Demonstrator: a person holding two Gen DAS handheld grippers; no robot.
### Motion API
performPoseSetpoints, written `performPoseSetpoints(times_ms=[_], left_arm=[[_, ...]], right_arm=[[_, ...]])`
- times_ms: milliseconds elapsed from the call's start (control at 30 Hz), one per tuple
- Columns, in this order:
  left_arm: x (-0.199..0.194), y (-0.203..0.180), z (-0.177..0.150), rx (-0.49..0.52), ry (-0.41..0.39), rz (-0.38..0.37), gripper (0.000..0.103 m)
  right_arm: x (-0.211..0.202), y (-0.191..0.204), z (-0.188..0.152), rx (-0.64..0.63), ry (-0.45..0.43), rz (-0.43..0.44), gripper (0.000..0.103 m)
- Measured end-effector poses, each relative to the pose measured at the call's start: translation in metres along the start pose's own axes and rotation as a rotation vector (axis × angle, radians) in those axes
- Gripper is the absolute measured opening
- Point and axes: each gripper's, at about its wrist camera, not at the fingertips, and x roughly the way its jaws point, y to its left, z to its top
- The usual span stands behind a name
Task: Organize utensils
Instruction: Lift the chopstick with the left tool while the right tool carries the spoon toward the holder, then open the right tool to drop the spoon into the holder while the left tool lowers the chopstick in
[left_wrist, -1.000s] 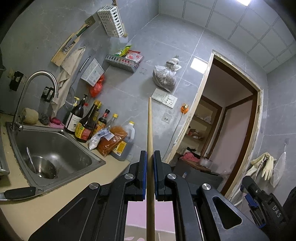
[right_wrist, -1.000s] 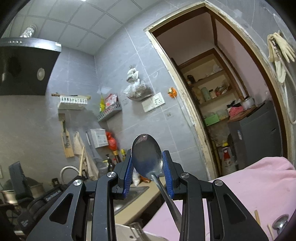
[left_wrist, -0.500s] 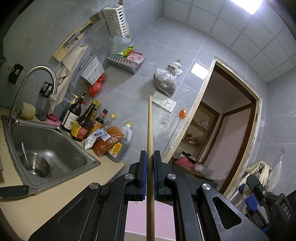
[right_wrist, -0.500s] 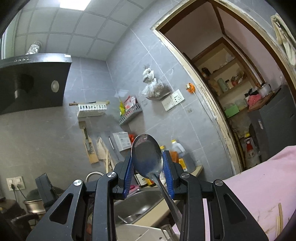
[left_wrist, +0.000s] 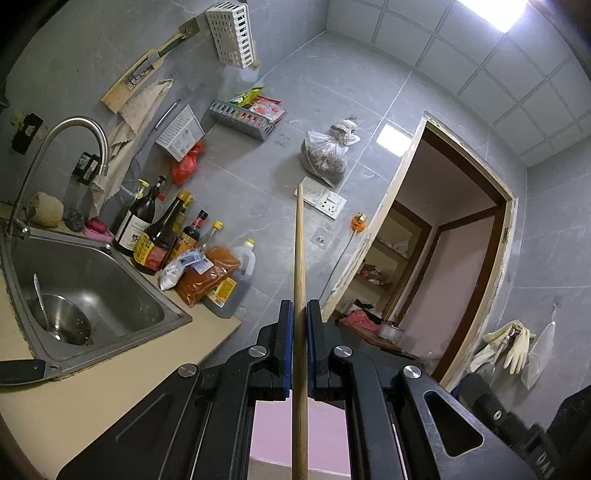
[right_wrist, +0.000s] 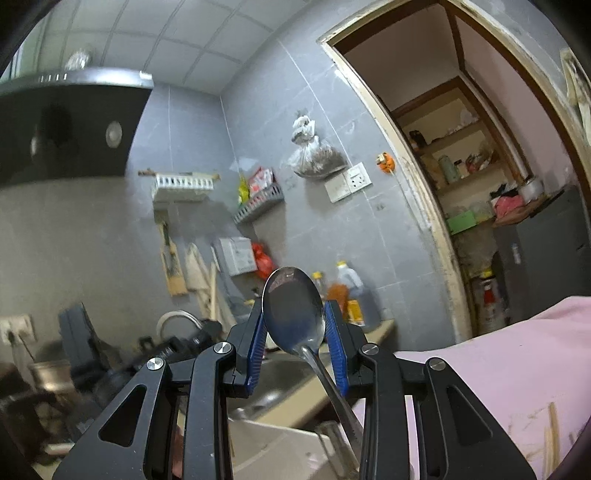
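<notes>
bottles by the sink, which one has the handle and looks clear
The clear jug with the yellow cap, farthest from the sink; the others are slim dark bottles.

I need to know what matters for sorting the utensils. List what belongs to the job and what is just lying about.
Belongs to the job:
- chopstick, shut in the left gripper
- spoon, bowl shut between the right gripper's pads
- loose chopsticks on the pink cloth

Just lying about:
- sauce bottles
- sink with a metal bowl
- hanging bag
- gloves
</notes>
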Motion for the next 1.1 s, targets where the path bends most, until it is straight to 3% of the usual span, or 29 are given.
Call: performPoseSetpoints(times_ms=[200,433,833,1100], left_arm=[[-0.002,-0.007,-0.011,0.054,-0.001,0.029,0.005],[-0.007,-0.018,-0.019,0.145,0.038,0.034,0.005],[0.003,-0.016,-0.03,0.233,0.265,0.029,0.005],[0.004,-0.019,-0.047,0.295,0.372,0.019,0.005]], right_arm=[[0.003,0.008,-0.017,-0.087,0.018,-0.075,0.028],[0.002,0.008,-0.023,-0.11,0.053,-0.091,0.028],[-0.007,-0.002,-0.027,-0.108,0.16,-0.077,0.03],[-0.017,-0.007,-0.026,-0.106,0.176,-0.072,0.04]])
